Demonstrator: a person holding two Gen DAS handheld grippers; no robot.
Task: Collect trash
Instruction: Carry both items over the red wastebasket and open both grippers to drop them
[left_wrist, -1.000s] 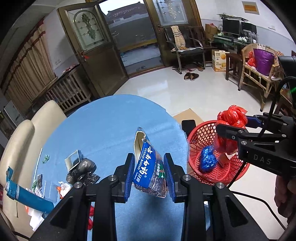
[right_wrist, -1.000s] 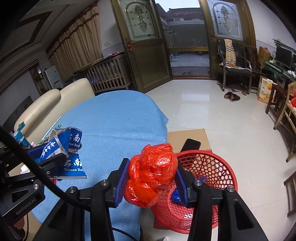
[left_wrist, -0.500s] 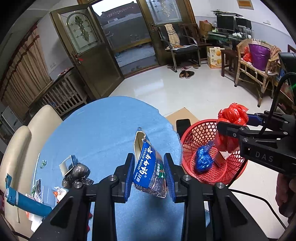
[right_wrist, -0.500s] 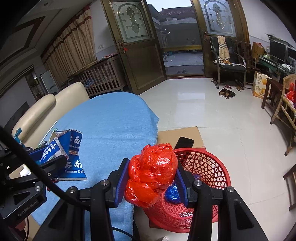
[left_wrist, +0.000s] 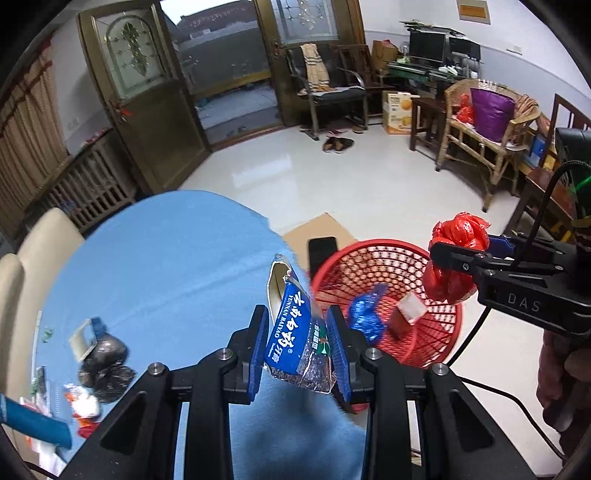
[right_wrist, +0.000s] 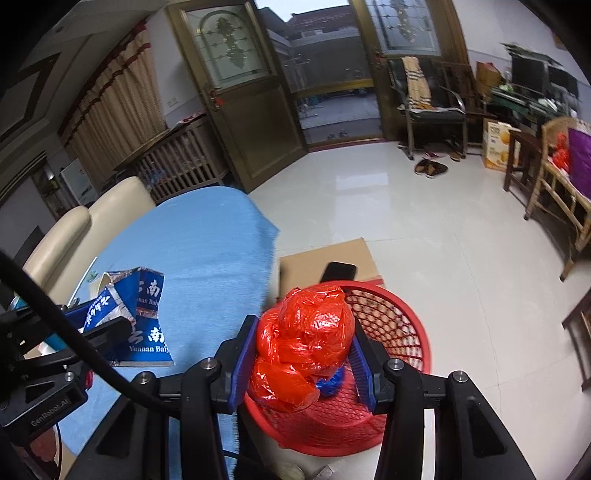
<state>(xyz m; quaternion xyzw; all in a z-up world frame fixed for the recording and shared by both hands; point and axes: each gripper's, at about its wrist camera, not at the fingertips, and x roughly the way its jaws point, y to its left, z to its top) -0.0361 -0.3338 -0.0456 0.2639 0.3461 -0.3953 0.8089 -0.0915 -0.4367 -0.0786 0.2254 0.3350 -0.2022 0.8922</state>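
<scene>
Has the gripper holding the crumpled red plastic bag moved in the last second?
Yes. The right gripper with the red plastic bag has moved over the red mesh basket.

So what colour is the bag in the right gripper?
Red bag, clearest in the right wrist view.

Two grippers: left gripper (left_wrist: 299, 347), right gripper (right_wrist: 301, 363). One blue torn carton (left_wrist: 295, 332). One red plastic bag (right_wrist: 306, 343). One red basket (left_wrist: 436, 332), containing one blue wrapper (left_wrist: 364, 314) and one small box (left_wrist: 406, 312). One black crumpled bag (left_wrist: 105, 363) on one blue tablecloth (left_wrist: 166, 266).
</scene>
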